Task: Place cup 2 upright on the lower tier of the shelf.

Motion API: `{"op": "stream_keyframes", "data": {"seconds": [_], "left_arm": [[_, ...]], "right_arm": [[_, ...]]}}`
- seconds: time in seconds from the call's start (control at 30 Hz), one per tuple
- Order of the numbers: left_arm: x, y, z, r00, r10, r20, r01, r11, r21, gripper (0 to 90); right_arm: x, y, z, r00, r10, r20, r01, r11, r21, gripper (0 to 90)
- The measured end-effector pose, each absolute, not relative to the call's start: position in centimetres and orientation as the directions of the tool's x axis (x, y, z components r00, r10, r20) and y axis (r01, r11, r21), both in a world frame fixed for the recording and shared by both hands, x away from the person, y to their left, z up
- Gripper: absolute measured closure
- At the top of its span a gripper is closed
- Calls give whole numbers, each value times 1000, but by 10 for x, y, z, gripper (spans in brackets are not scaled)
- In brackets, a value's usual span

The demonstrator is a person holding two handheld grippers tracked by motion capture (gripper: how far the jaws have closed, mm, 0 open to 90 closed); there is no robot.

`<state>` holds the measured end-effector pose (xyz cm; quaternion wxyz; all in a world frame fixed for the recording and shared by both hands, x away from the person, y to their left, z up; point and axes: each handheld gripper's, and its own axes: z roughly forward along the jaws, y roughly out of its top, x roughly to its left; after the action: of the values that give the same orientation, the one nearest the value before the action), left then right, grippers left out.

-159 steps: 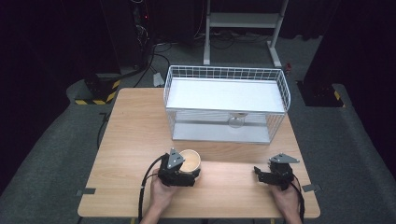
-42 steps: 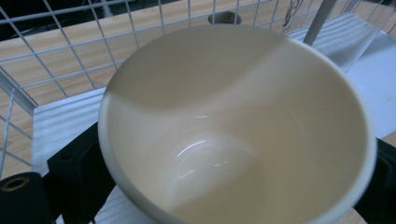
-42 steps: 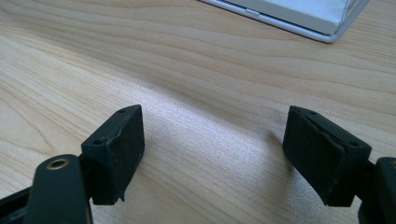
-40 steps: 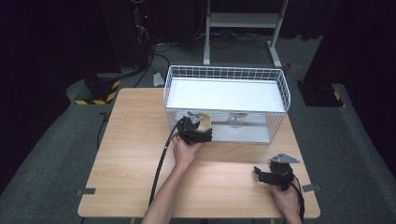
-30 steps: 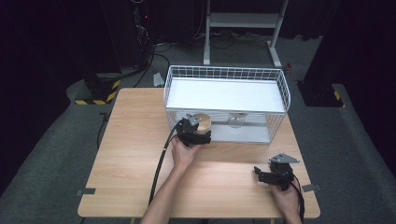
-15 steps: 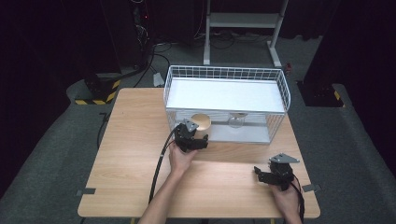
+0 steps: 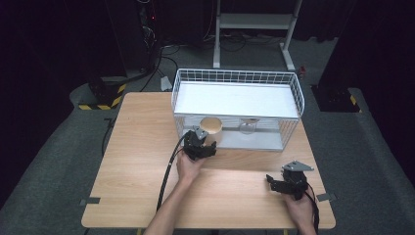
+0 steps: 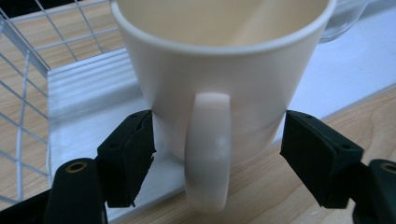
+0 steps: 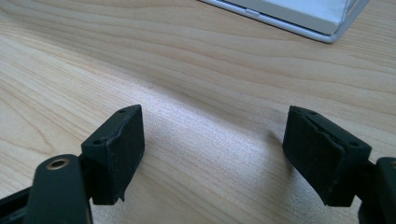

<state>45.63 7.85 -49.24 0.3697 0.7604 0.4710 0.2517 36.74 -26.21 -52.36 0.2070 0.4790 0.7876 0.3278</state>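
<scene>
A cream mug point(image 7: 211, 125) stands on the front edge of the lower shelf of a white wire rack point(image 7: 295, 98), at its left end. In the left gripper view the mug point(image 8: 219, 84) is close up, handle towards the camera. My left gripper point(image 7: 206, 141) point(image 8: 218, 140) has its jaws on either side of the mug's lower body. They have just been closing. The left pad point(image 8: 133, 154) is at the mug's wall, and a thin gap shows at the right pad point(image 8: 317, 158). My right gripper point(image 7: 274, 181) point(image 9: 212, 149) rests open on the wooden table point(image 7: 142, 147) with nothing between its pads.
A clear glass point(image 7: 248, 126) point(image 8: 343, 18) stands on the same lower shelf, to the right of the mug. The rack's wire wall point(image 8: 28, 70) rises left of the mug. A corner of the rack's base point(image 9: 299, 14) lies ahead of the right gripper. Black cables trail from both grippers.
The left gripper carried the mug from the table's front to the rack's lower shelf. Over the last second it drew back slightly towards the person while the mug stayed. The right gripper kept still.
</scene>
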Motion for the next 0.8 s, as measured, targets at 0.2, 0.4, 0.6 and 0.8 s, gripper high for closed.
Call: {"op": "stream_keyframes", "data": {"seconds": [0.2, 0.4, 0.6, 0.8], "left_arm": [[465, 75, -494, 413, 910, 27, 538, -268, 799, 301], [471, 73, -496, 407, 913, 33, 550, -273, 790, 333], [480, 69, -498, 401, 915, 34, 560, -275, 782, 366], [486, 70, -502, 384, 923, 21, 571, -255, 780, 390]], "right_arm": [[367, -262, -524, -456, 890, -12, 619, 326, 715, 211], [367, -262, -524, -455, 890, -12, 619, 326, 715, 211], [367, -262, -524, -455, 890, -11, 619, 326, 715, 211], [367, -262, -524, -455, 890, -11, 619, 326, 715, 211]]}}
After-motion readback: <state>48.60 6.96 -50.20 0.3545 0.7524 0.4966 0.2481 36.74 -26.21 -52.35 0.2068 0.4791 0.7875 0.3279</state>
